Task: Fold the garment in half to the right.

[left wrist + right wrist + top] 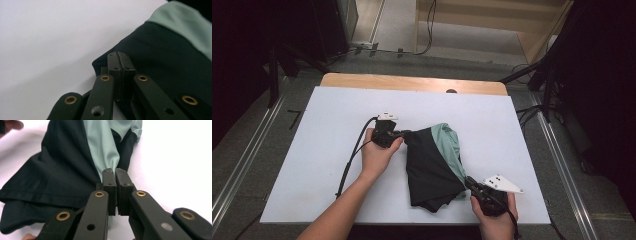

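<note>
**Black-and-green garment pinched at two ends**

Black fabric with a pale green panel made up the garment [433, 165], which lay bunched on the white table [312, 150], a little toward your edge of it and right of its middle. The green panel ran down the garment's right side and over its far end; the black part spread left and toward you, with a stitched hem at the garment's near end in the right gripper view.

Your left gripper [404, 135] met the garment at its far left corner. In the left gripper view the jaws stood pressed together with the black cloth's edge [105, 60] caught between them, so you had that corner pinched. Your left hand [377, 155] sat just left of the garment.

Your right gripper [469, 182] met the garment at its near right corner. In the right gripper view its jaws were drawn close with only a thin slit between the pads, and the green strip [103, 152] ran down into that slit, so you held the fabric there too. Your right hand [492, 212] rested at the table's near edge, right of the garment.
</note>
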`<state>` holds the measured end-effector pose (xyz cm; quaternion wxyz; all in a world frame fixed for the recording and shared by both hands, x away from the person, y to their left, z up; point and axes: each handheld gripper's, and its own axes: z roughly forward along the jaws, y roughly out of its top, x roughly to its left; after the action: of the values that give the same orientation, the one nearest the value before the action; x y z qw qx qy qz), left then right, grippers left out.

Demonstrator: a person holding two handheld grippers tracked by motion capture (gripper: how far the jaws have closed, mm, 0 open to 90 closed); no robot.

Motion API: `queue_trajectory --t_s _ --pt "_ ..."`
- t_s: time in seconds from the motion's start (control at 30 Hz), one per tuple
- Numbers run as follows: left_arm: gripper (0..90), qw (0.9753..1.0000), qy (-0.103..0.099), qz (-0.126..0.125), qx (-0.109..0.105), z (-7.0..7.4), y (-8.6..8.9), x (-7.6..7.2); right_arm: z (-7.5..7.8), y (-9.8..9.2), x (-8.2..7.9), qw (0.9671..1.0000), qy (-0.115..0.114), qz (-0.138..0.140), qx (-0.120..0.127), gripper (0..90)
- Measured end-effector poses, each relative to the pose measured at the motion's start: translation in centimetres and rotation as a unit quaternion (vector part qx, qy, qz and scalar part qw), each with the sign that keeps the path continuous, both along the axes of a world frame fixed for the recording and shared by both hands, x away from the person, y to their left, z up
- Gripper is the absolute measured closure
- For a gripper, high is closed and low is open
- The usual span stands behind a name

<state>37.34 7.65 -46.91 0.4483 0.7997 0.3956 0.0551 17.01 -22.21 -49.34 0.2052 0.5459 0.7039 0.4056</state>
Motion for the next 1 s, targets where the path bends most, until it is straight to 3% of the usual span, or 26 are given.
queue_trajectory --t_s 0.07,0.23,0.3,0.4,0.5,0.63,0.77,1.0 --pt "89.2 1.0 -0.002 0.003 0.006 -0.1 -0.2 0.2 -0.4 0.1 -0.1 0.9999 0.009 0.005 -0.01 85.8" --pt "89.2 0.9997 0.011 0.005 0.021 -1.2 -0.6 0.8 -2.4 0.7 0.7 0.9979 0.056 0.016 -0.029 85.7" --pt "89.2 0.9997 0.007 0.007 0.021 -1.3 -0.7 0.7 -2.5 0.8 0.9 0.9978 0.052 0.016 -0.037 85.7" --pt "87.0 1.0 -0.001 0.01 0.001 -0.7 -0.3 0.6 -2.4 0.6 1.0 0.9981 0.051 0.017 -0.031 84.2" --pt "71.0 0.9996 -0.013 0.0 -0.025 0.4 0.5 0.3 -1.7 0.3 0.7 0.9993 0.028 0.018 -0.02 66.7" --pt "59.3 0.999 -0.022 -0.004 -0.038 1.1 1.4 -0.2 0.5 -0.5 0.7 0.9996 -0.015 0.019 0.011 47.4" --pt "49.8 0.999 -0.018 0.006 -0.04 0.9 2.3 -0.2 3.0 -0.6 1.5 0.9984 -0.048 0.027 0.013 45.0" --pt "45.1 0.999 -0.007 0.018 -0.04 0.4 2.8 0.0 6.9 0.9 4.7 0.9957 -0.083 0.04 -0.01 45.1"
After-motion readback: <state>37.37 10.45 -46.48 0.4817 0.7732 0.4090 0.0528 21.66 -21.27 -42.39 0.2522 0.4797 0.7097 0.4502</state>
